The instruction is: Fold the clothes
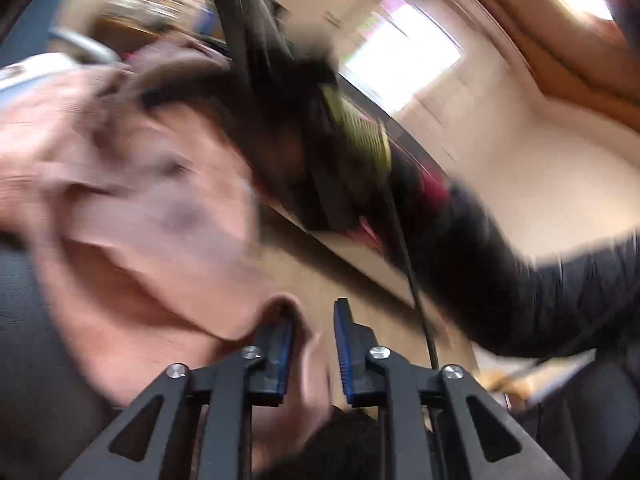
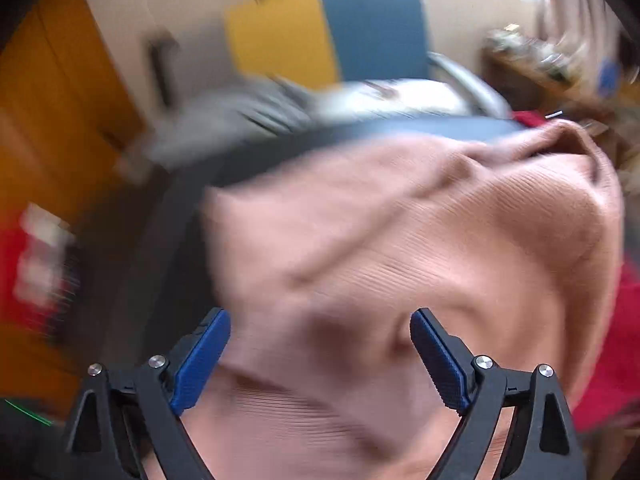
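A pink ribbed garment (image 1: pixel 132 216) fills the left of the left wrist view, blurred by motion. My left gripper (image 1: pixel 314 320) has its jaws close together, with a fold of the pink cloth (image 1: pixel 308 360) between the blue pads. In the right wrist view the same pink garment (image 2: pixel 420 240) lies bunched over a dark surface (image 2: pixel 192 200). My right gripper (image 2: pixel 320 332) is wide open just above the cloth, holding nothing. The other arm in a black sleeve (image 1: pixel 500 280) crosses the left wrist view.
A blue chair (image 2: pixel 376 28) with a grey armrest stands behind the surface. A grey garment (image 2: pixel 248 116) lies at the far edge. Red cloth (image 2: pixel 616 340) lies at the right. Orange cabinets (image 2: pixel 52 100) stand at the left. A wooden floor (image 1: pixel 332 280) shows below.
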`<control>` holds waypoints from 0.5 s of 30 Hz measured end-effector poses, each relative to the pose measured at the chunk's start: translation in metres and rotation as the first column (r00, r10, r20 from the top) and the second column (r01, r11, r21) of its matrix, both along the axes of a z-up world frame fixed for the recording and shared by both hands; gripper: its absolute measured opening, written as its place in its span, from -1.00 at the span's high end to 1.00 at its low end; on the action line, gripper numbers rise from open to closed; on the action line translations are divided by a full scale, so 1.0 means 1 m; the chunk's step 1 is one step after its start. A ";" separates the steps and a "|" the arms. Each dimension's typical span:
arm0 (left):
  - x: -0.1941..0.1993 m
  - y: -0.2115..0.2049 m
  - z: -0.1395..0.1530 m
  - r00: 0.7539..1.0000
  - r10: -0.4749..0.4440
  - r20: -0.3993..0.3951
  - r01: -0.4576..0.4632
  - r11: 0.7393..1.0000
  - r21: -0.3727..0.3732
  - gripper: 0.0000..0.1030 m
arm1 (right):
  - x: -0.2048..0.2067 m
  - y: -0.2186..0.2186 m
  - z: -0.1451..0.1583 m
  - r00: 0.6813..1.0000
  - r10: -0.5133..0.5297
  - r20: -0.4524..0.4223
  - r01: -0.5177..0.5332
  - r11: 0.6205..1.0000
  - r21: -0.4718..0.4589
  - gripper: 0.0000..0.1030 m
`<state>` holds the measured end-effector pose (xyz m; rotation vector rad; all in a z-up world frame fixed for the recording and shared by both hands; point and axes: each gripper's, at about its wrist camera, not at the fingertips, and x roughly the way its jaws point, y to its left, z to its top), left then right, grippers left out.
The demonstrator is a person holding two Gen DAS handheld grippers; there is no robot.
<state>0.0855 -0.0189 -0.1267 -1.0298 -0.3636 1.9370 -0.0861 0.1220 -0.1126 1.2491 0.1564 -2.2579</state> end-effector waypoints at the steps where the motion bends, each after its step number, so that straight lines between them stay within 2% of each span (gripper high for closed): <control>1: -0.009 -0.020 0.001 0.996 0.091 -0.009 -0.091 0.996 -0.025 0.44 | -0.001 0.004 -0.015 0.999 -0.036 0.006 0.035 0.998 0.052 -0.78; 3: -0.027 -0.041 0.003 0.978 0.202 -0.049 -0.206 0.973 -0.105 0.37 | -0.003 0.011 -0.045 0.994 -0.107 0.014 0.104 0.983 0.153 -0.76; 5: -0.049 -0.060 0.006 0.948 0.299 -0.111 -0.316 0.929 -0.193 0.30 | 0.012 0.041 -0.069 0.983 -0.180 0.043 0.176 0.980 0.089 -0.81; 6: -0.060 -0.064 0.007 0.937 0.319 -0.141 -0.344 0.913 -0.218 0.25 | 0.017 0.048 -0.068 0.983 -0.184 0.003 0.184 0.982 0.031 -0.86; 7: -0.072 -0.062 0.008 0.935 0.317 -0.158 -0.348 0.902 -0.254 0.14 | 0.027 0.056 -0.070 0.982 -0.188 -0.022 0.188 0.982 -0.012 -0.88; 9: -0.096 -0.057 0.009 0.935 0.303 -0.186 -0.349 0.876 -0.332 0.13 | 0.039 0.056 -0.074 0.979 -0.185 -0.081 0.184 0.983 -0.019 -0.92; 10: -0.111 -0.048 0.005 0.942 0.283 -0.183 -0.333 0.866 -0.374 0.11 | 0.045 0.056 -0.076 0.977 -0.184 -0.110 0.182 0.983 -0.023 -1.00; 11: -0.146 -0.022 -0.001 0.946 0.269 -0.180 -0.320 0.854 -0.410 0.11 | 0.046 0.054 -0.079 0.973 -0.192 -0.132 0.191 0.981 -0.015 -1.00; 12: -0.159 -0.009 -0.004 0.952 0.248 -0.182 -0.304 0.840 -0.450 0.11 | 0.047 0.052 -0.081 0.968 -0.200 -0.154 0.201 0.980 -0.007 -1.00; 14: -0.174 0.013 -0.016 0.959 0.209 -0.190 -0.279 0.802 -0.528 0.11 | 0.046 0.050 -0.083 0.962 -0.216 -0.168 0.217 0.976 -0.013 -1.00; 15: -0.182 0.020 -0.024 0.958 0.202 -0.203 -0.283 0.769 -0.573 0.11 | 0.047 0.051 -0.083 0.960 -0.220 -0.172 0.220 0.975 -0.021 -1.00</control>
